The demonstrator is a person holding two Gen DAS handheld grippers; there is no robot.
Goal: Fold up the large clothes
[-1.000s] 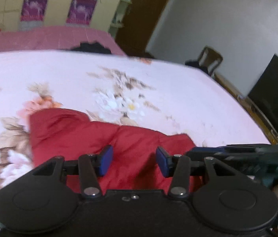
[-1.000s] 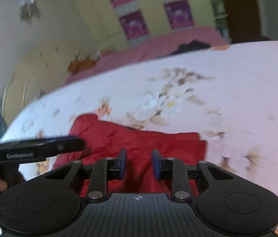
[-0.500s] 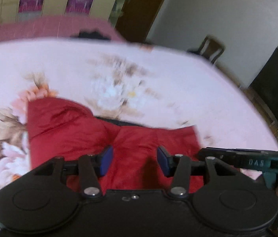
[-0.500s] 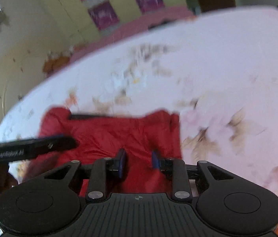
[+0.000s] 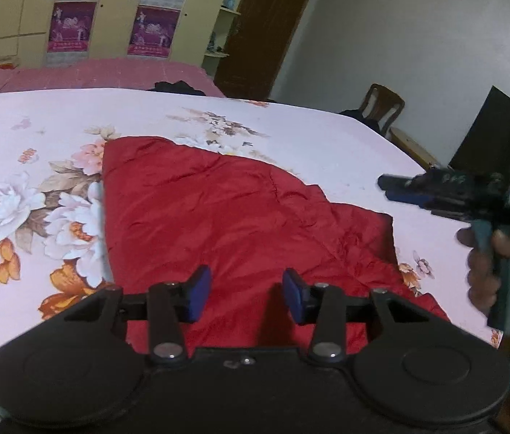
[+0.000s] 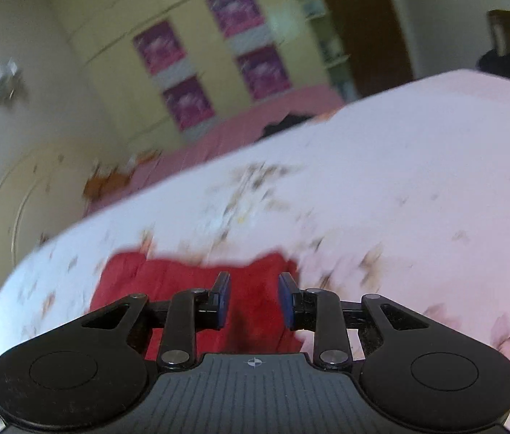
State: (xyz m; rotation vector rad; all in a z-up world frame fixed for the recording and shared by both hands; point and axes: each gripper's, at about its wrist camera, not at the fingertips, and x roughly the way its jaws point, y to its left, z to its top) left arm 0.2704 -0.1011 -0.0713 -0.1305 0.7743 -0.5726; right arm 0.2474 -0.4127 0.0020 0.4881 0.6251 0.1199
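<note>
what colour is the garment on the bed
Red garment, plain with no print, clearest in the left wrist view.

No text, label, brand or number could be read in either view. The purple posters on the wardrobe doors, far ahead of the left gripper's fingers, carried a pale strip of print along the bottom edge, too small and soft to make out. In the right wrist view the same posters were blurred. A small round crosshair mark stood on the right gripper's body, without lettering.
</note>
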